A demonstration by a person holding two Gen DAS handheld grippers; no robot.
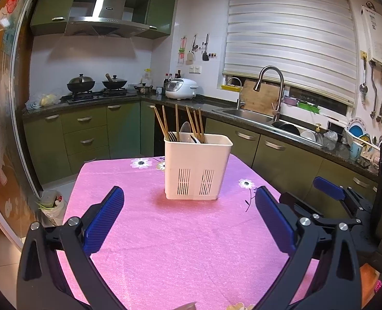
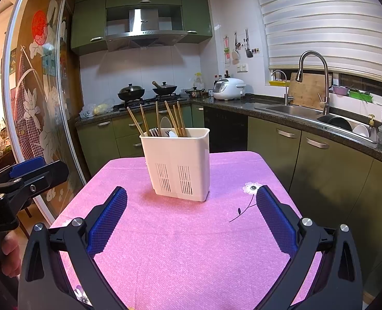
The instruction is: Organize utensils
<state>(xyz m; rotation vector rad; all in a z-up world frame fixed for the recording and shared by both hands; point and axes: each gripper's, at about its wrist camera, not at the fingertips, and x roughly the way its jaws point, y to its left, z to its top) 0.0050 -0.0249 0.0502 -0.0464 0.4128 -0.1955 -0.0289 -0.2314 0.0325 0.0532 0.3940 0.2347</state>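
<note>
1. Centrally, the left gripper (image 1: 189, 215) has its blue pads spread wide and empty above the pink tablecloth (image 1: 180, 245); the right gripper (image 2: 191, 215) is likewise released and holds nothing.
2. Only the left wrist view shows the dish rack (image 1: 363, 142) beyond the sink; only the right wrist view shows the person's hand (image 2: 8, 254) at the other tool's grip.
3. A white utensil holder (image 1: 197, 166) stands upright mid-table, well apart from both tools, with slotted vents low on its front wall.
4. Wooden chopsticks (image 1: 176, 122) lean in its back section, beside a spoon (image 1: 185, 130) and forks.
</note>
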